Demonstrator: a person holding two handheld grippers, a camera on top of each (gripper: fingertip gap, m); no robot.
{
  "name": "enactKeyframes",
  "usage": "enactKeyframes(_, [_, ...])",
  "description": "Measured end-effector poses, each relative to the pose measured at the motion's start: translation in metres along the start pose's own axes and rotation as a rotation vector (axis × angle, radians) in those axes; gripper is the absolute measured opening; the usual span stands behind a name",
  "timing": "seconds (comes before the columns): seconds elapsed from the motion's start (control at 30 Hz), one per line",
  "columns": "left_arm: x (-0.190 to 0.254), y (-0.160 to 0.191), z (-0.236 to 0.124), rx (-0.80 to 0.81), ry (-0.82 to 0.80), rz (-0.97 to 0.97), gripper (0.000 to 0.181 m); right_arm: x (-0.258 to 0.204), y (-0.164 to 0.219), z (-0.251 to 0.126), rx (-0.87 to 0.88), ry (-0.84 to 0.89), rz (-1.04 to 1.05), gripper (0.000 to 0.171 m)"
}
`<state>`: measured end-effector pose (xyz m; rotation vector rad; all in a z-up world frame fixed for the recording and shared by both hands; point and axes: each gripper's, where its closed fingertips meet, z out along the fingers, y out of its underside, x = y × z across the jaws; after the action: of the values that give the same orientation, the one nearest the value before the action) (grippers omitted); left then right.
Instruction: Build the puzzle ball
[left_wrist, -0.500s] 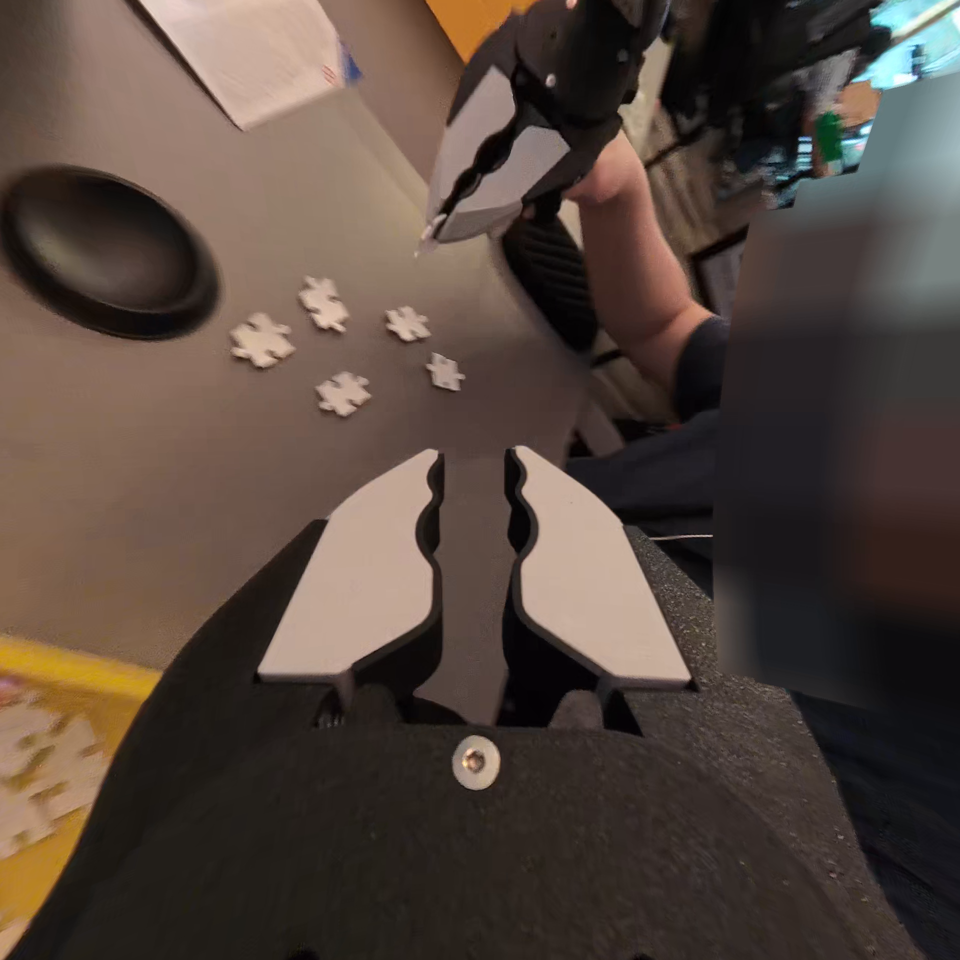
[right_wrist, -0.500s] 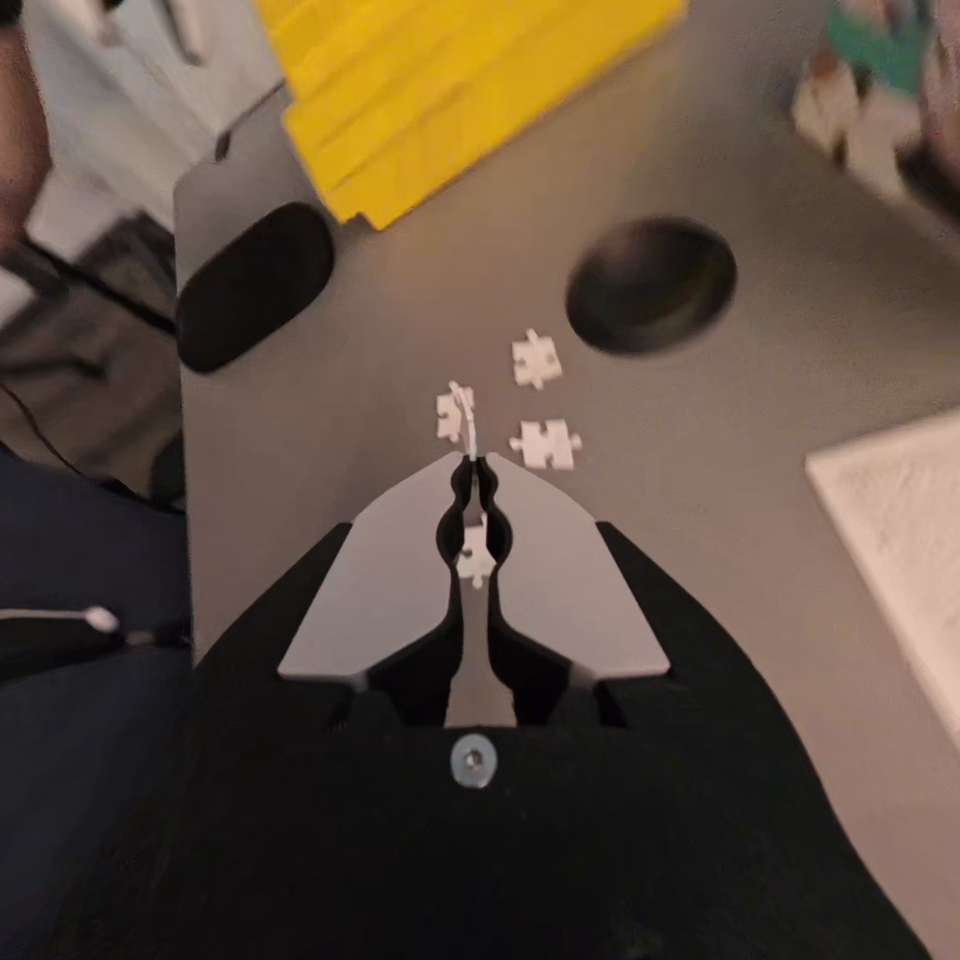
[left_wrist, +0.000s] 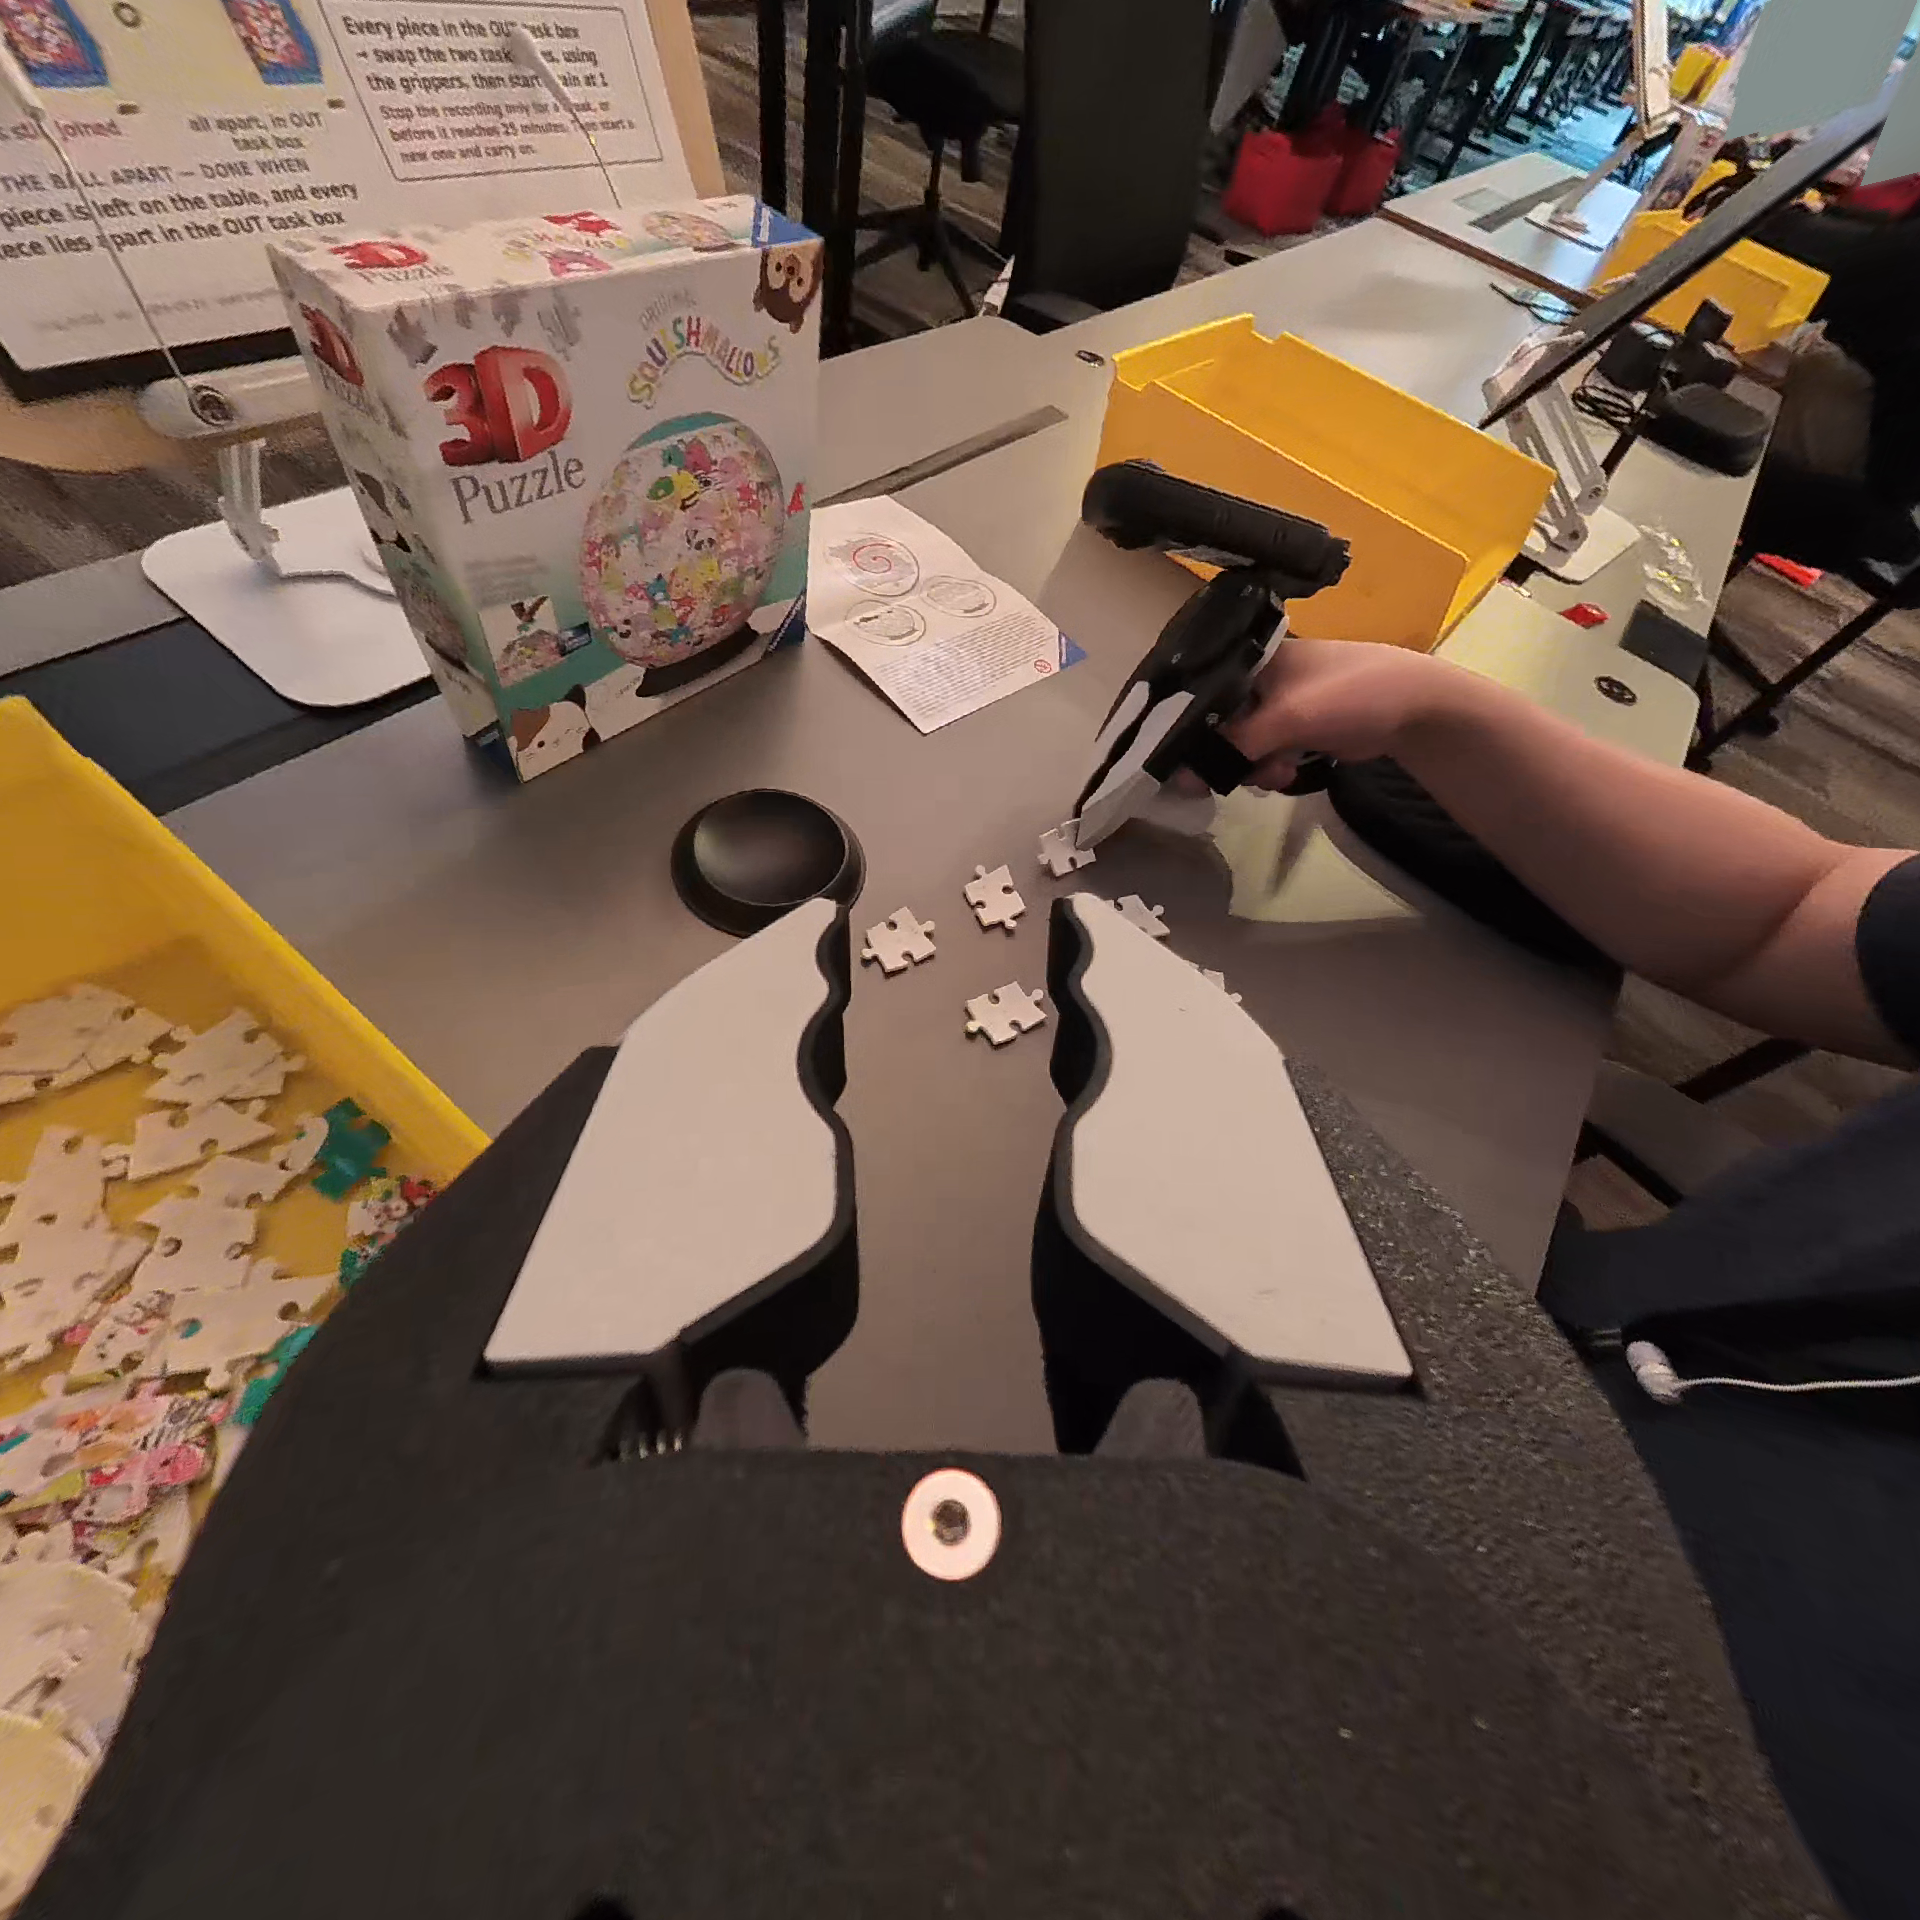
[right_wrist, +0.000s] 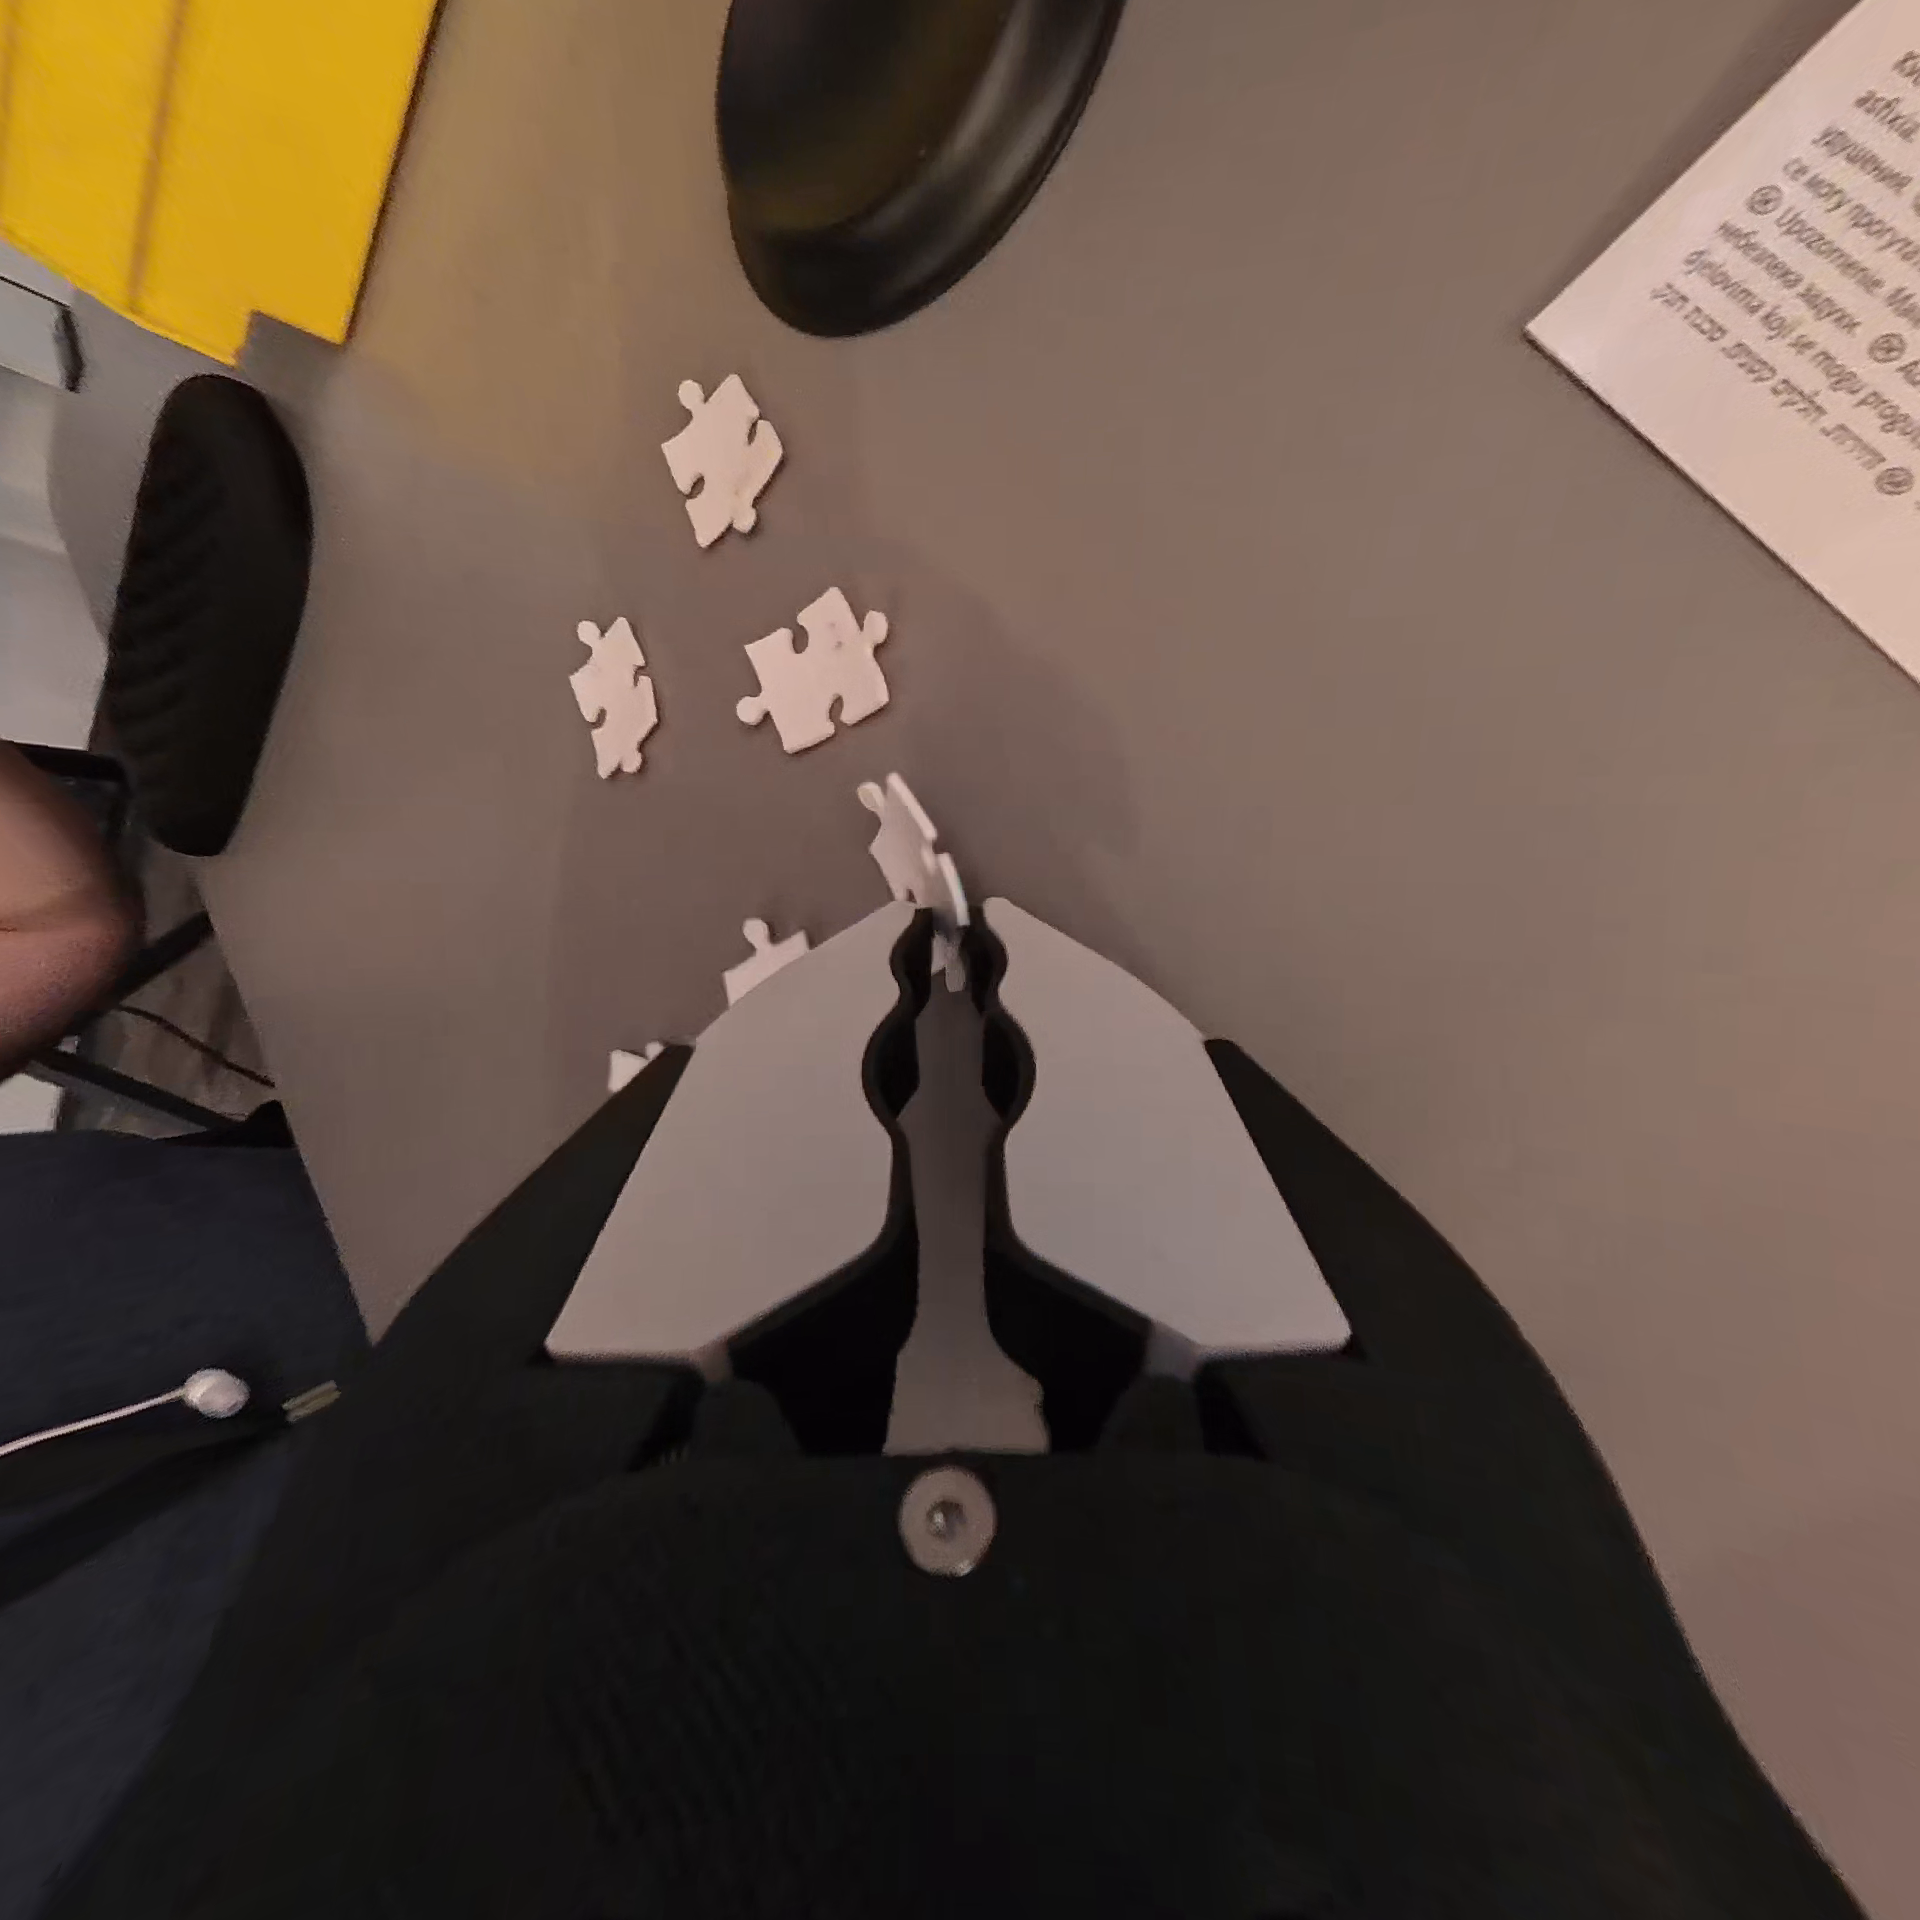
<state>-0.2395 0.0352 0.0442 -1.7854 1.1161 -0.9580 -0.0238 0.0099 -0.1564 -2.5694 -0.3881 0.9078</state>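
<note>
A: The right gripper (right_wrist: 948, 914) has its tips clamped on one white puzzle piece (right_wrist: 914, 847), tilted on edge near the tabletop's near edge. Thin, smooth card held by a sliver could twist out or bend.

B: And the left gripper (left_wrist: 943, 914)?

A: Fingers apart, holding nothing, above the loose pieces (left_wrist: 899, 940). These lie flat, blank side up, knobbed and notched, beside the glossy black round stand (left_wrist: 767, 862). Dropping in carelessly could scatter them. Most pieces sit in the yellow bin (left_wrist: 62, 831) at the left edge.

White puzzle pieces (right_wrist: 821, 673) lie scattered flat; one piece (right_wrist: 914, 844) stands tilted, pinched.
</note>
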Motion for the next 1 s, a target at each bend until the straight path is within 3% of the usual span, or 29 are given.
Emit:
enactKeyframes(0.13, [0.003, 0.002, -0.008, 0.011, -0.021, 0.023, 0.035, 0.009, 0.000, -0.013, -0.026, 0.093, -0.049, 0.025])
enactKeyframes(0.3, [0.013, -0.001, -0.020, 0.022, -0.003, 0.060, 0.035, -0.003, -0.005, -0.044, -0.169, 0.158, -0.134, 0.025])
enactKeyframes(0.43, [0.017, -0.004, -0.026, 0.026, 0.003, 0.094, 0.033, -0.039, -0.028, -0.063, -0.289, 0.220, -0.240, 0.022])
enactKeyframes(0.6, [-0.004, -0.003, -0.035, 0.025, -0.129, 0.165, 0.036, -0.089, -0.029, -0.061, -0.396, 0.186, -0.254, 0.022])
enactKeyframes(0.7, [-0.033, 0.006, -0.052, 0.008, -0.266, 0.189, 0.045, -0.100, -0.026, -0.054, -0.342, 0.173, -0.273, 0.022])
enactKeyframes(0.8, [-0.073, 0.021, -0.073, -0.097, -0.397, 0.225, 0.046, -0.110, -0.015, -0.045, -0.204, 0.045, -0.264, 0.024])
enactKeyframes(0.9, [-0.115, 0.046, -0.080, -0.337, -0.459, 0.310, 0.043, -0.104, -0.014, -0.042, 0.053, -0.068, -0.249, 0.024])
enactKeyframes(1.0, [-0.147, 0.075, -0.070, -0.601, -0.434, 0.367, 0.043, -0.072, -0.023, -0.047, 0.299, -0.031, -0.249, 0.024])
